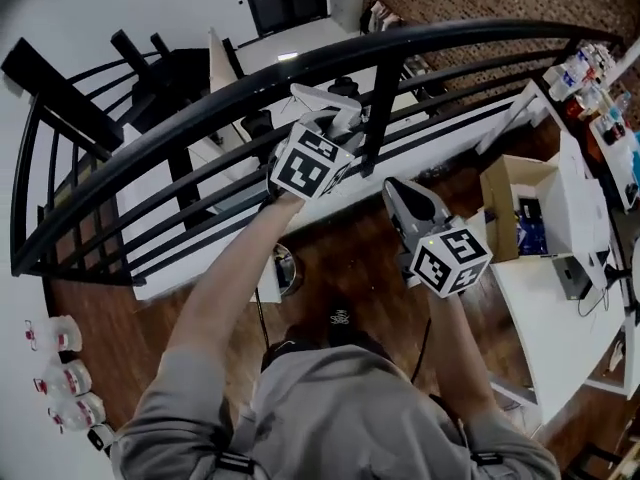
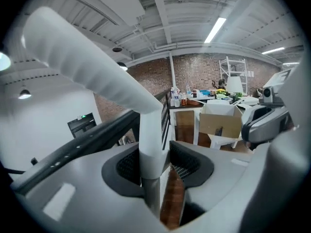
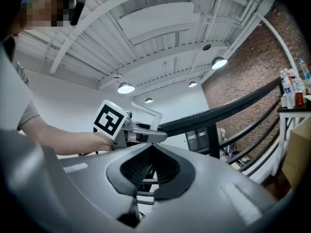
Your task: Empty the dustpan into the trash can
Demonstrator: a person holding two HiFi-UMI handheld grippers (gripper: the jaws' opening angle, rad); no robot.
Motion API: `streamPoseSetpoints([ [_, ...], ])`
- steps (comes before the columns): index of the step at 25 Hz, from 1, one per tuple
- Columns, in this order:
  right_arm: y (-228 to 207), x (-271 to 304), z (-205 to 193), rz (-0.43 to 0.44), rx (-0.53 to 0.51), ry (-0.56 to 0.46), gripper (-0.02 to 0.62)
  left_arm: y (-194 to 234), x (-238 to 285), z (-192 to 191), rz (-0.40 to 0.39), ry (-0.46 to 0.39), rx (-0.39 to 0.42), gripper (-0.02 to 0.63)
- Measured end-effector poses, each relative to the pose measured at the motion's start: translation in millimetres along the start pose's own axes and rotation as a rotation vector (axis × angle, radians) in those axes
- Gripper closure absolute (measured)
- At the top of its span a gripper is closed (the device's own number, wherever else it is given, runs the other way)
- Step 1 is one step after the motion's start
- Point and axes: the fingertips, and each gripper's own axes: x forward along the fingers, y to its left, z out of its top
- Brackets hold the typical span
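My left gripper [image 2: 154, 154] is shut on the white tube handle of the dustpan [image 2: 97, 67], which rises between the pads and bends up to the left. In the head view the left gripper [image 1: 335, 118] is raised against the black railing, with the white handle [image 1: 315, 94] poking out above it. The right gripper view shows that same handle [image 3: 146, 111] in the left gripper [image 3: 146, 132]. My right gripper [image 3: 150, 152] is shut with nothing between its pads; it hangs lower right of the left one [image 1: 405, 193]. The pan itself and a trash can are out of sight.
A curved black railing [image 1: 300, 68] runs just ahead of both grippers. An open cardboard box [image 1: 515, 208] sits on a white table [image 1: 545, 308] to the right. Plastic jugs [image 1: 65, 378] stand on the wooden floor at the left. Bottles [image 1: 585, 73] crowd a far table.
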Motion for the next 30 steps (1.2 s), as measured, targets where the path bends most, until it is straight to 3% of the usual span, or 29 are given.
streamPoseSetpoints([
  [6, 81.1, 54.8, 5.8, 0.148, -0.063, 0.025, 0.598, 69.7, -116.0, -27.2, 0.143, -0.079, -0.106, 0.445],
  [14, 194.5, 86.5, -11.3, 0.303, -0.107, 0.059, 0.598, 118.4, -282.0, -75.8, 0.313, -0.218, -0.199, 0.446],
  [21, 273.5, 95.0, -34.7, 0.412, -0.121, 0.093, 0.598, 131.5, -416.0, -129.5, 0.419, -0.344, -0.292, 0.446],
  [30, 369.5, 98.7, -49.7, 0.545, -0.164, 0.113, 0.598, 113.1, -531.9, -169.1, 0.525, -0.447, -0.314, 0.463],
])
